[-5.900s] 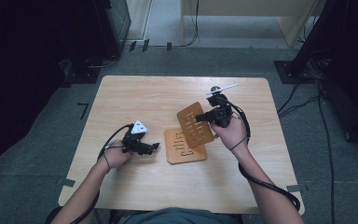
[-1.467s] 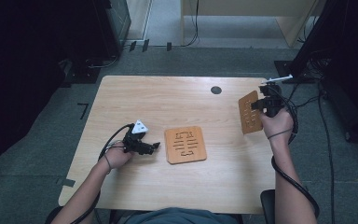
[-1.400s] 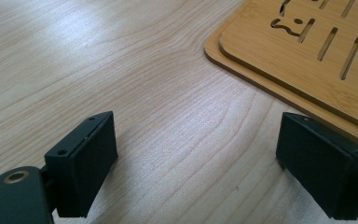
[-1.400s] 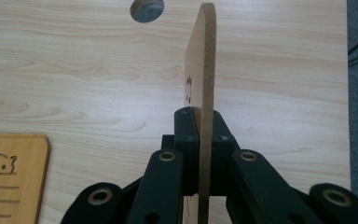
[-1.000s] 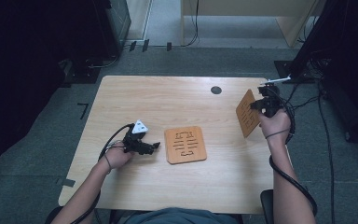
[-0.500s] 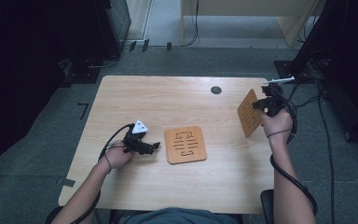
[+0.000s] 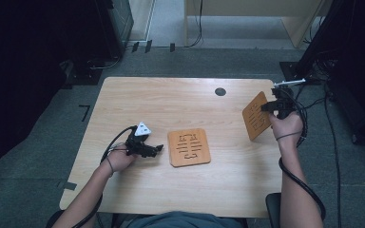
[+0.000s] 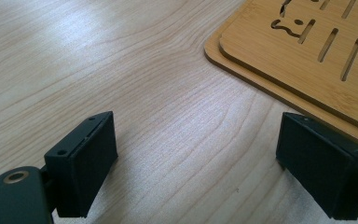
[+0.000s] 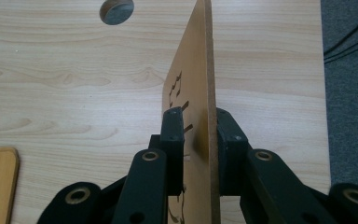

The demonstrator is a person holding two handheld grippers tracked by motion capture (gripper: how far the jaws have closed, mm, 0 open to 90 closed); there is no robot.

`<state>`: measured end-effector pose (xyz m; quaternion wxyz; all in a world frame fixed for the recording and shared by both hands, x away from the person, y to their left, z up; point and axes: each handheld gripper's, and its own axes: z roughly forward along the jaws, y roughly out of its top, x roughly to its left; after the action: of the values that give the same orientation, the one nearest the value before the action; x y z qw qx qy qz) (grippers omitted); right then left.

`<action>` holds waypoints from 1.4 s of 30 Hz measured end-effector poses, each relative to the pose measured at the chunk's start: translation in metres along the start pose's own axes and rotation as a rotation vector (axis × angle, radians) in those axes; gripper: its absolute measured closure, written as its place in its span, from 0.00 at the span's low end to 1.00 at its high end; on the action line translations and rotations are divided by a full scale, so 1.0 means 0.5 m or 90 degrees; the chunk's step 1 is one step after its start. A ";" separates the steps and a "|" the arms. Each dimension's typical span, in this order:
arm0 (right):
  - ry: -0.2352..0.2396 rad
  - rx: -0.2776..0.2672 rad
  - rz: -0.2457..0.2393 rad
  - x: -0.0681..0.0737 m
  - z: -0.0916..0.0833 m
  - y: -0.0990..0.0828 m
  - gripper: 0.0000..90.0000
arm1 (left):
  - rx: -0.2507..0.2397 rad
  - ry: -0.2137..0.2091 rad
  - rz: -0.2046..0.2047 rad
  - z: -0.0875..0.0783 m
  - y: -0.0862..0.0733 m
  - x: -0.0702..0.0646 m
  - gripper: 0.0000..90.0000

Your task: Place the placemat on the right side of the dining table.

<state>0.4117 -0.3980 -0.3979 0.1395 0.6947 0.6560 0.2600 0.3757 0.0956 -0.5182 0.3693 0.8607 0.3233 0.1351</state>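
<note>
The right tongs (image 7: pixel 267 107) stand a slotted board (image 7: pixel 256 115) on edge at the bench's (image 7: pixel 171 102) right side, their jaws just easing apart around it. The left tongs (image 7: pixel 158 149) rest open beside the flat boards (image 7: pixel 188 147) mid-bench.

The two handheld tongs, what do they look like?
Both are black. The left tongs carry a grey three-cornered plate and blocky rectangular pads. The right tongs have brass-ringed pivots. Black cables trail along bare forearms.
</note>
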 end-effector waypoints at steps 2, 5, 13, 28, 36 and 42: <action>-0.005 -0.001 0.000 -0.005 0.001 -0.001 0.86 | 0.000 0.000 0.000 0.000 0.000 0.000 0.13; -0.012 0.003 0.000 -0.009 0.003 -0.002 0.86 | 0.000 0.000 0.000 0.000 0.000 0.000 0.13; -0.029 0.012 0.005 -0.021 0.011 -0.006 0.82 | 0.000 0.000 0.000 0.000 0.000 0.000 0.13; -0.013 0.041 0.040 -0.046 0.041 -0.017 0.72 | 0.000 0.000 0.000 0.000 0.000 0.000 0.13; -0.006 0.051 0.052 -0.054 0.054 -0.021 0.68 | 0.000 0.000 0.000 0.000 0.000 0.000 0.13; -0.007 0.057 0.042 -0.051 0.064 -0.023 0.64 | 0.000 0.000 0.000 0.000 0.000 0.000 0.13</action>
<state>0.4193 -0.4173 -0.4353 0.1034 0.7230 0.6427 0.2313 0.3757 0.0955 -0.5182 0.3696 0.8606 0.3232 0.1351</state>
